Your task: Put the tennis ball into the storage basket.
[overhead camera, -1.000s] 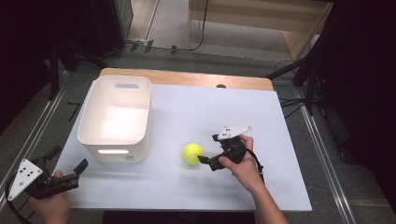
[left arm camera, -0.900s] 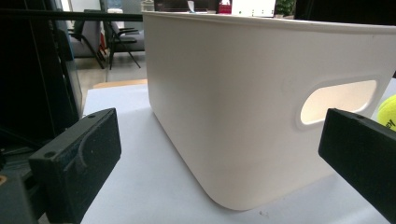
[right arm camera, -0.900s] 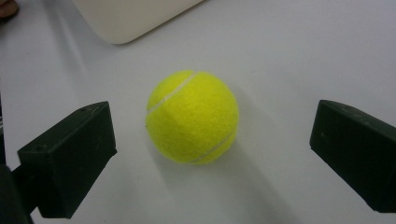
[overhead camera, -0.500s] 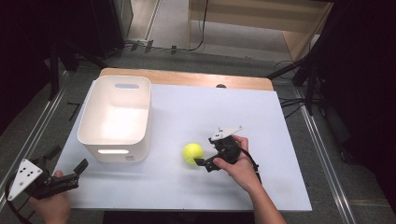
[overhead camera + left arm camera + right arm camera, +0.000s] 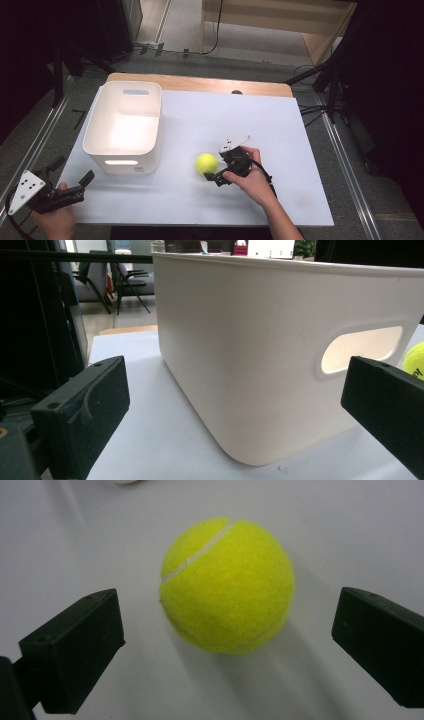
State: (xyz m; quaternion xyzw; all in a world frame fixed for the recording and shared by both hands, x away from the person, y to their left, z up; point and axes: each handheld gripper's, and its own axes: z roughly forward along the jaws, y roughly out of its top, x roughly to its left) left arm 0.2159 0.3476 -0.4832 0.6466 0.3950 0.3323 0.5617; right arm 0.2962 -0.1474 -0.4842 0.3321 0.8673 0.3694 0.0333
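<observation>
A yellow tennis ball with a white seam, a white bin, black claws.

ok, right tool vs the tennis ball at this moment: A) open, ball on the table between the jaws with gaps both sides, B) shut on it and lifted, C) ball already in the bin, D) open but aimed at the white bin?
A: in the right gripper view the tennis ball rests on the table between the right tool's two spread jaws, with a gap at each side.
</observation>
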